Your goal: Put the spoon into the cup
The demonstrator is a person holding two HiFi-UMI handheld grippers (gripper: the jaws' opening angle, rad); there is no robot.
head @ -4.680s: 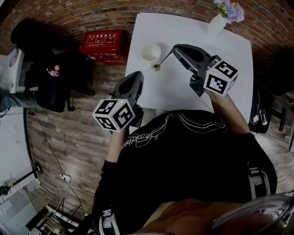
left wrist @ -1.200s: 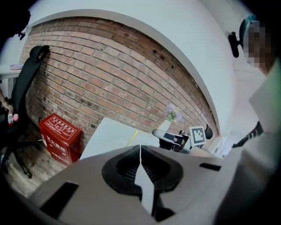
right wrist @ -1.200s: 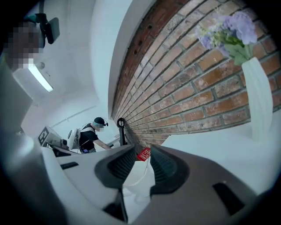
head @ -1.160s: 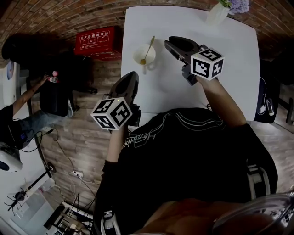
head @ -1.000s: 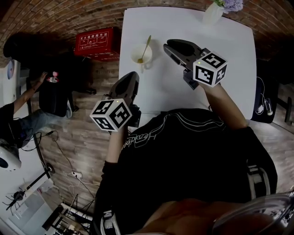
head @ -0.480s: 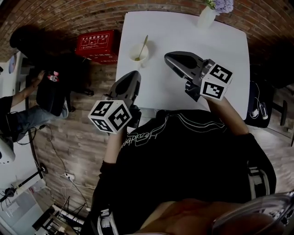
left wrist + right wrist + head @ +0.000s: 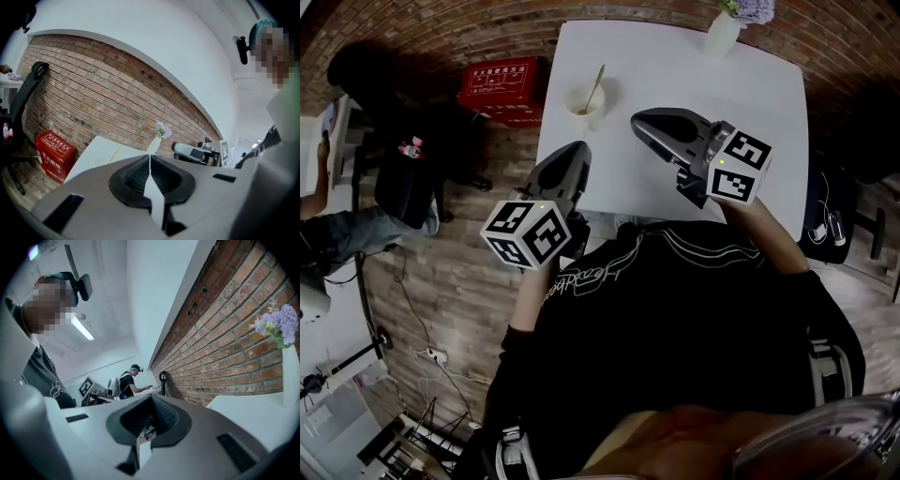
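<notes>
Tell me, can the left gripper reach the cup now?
Probably yes: the left gripper sits just short of the cup, with only bare table between them; its jaws are shut.

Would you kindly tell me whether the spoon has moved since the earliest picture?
Yes: the spoon was beside the cup, held by the right hand-held gripper; now it leans inside the cup.

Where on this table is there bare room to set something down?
Bare: the table's far strip between the cup and the vase, and its right side below the vase, beyond the right gripper. Crowded: the left edge, where the cup holds the spoon and the left gripper hangs by the near corner.
</notes>
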